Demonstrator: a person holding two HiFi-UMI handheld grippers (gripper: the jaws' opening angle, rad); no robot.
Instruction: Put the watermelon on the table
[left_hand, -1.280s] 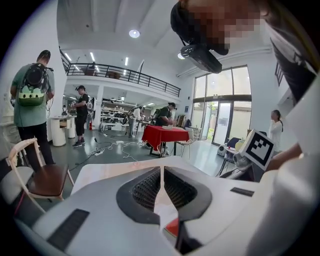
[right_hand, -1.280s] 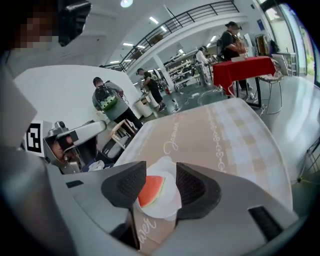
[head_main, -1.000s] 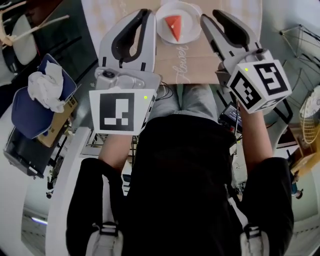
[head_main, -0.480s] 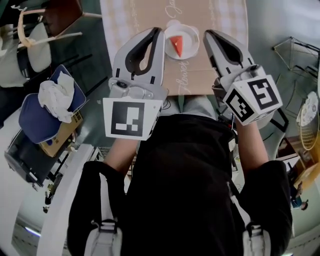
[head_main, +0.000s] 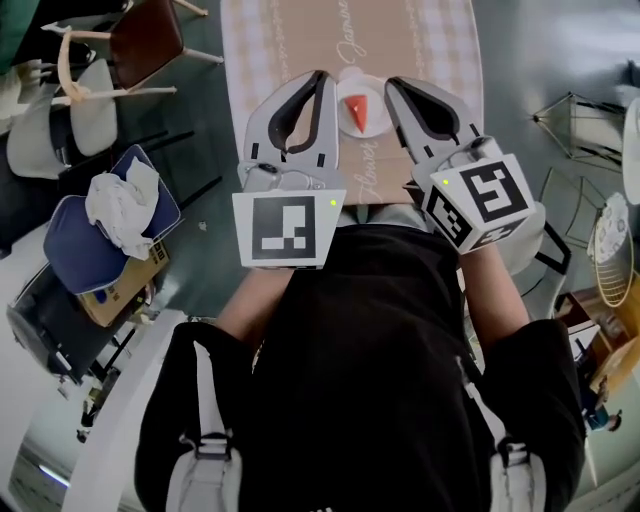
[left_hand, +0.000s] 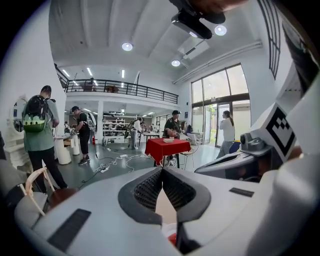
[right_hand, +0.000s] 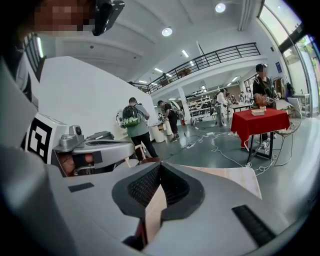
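On the tabletop (head_main: 300, 40) already, by the look of it: a red watermelon wedge (head_main: 358, 112) lying on a small white plate (head_main: 350, 76), near the front edge. Held up over that plate, one to each side of the wedge, the left tool (head_main: 321, 80) and the right tool (head_main: 392, 86). Both pressed together with nothing pinched, as plain in the left gripper view and the right gripper view.

Probably light, wet and slick on the cut faces, soft in the flesh and easy to bruise or split; firmer only along the rind. Best taken across the thick rind end with a gentle squeeze, or moved by the plate rim instead, stiff but smooth and likely to slip. Worth spreading the jaws before coming down. Cannot tell from here which end carries the rind.
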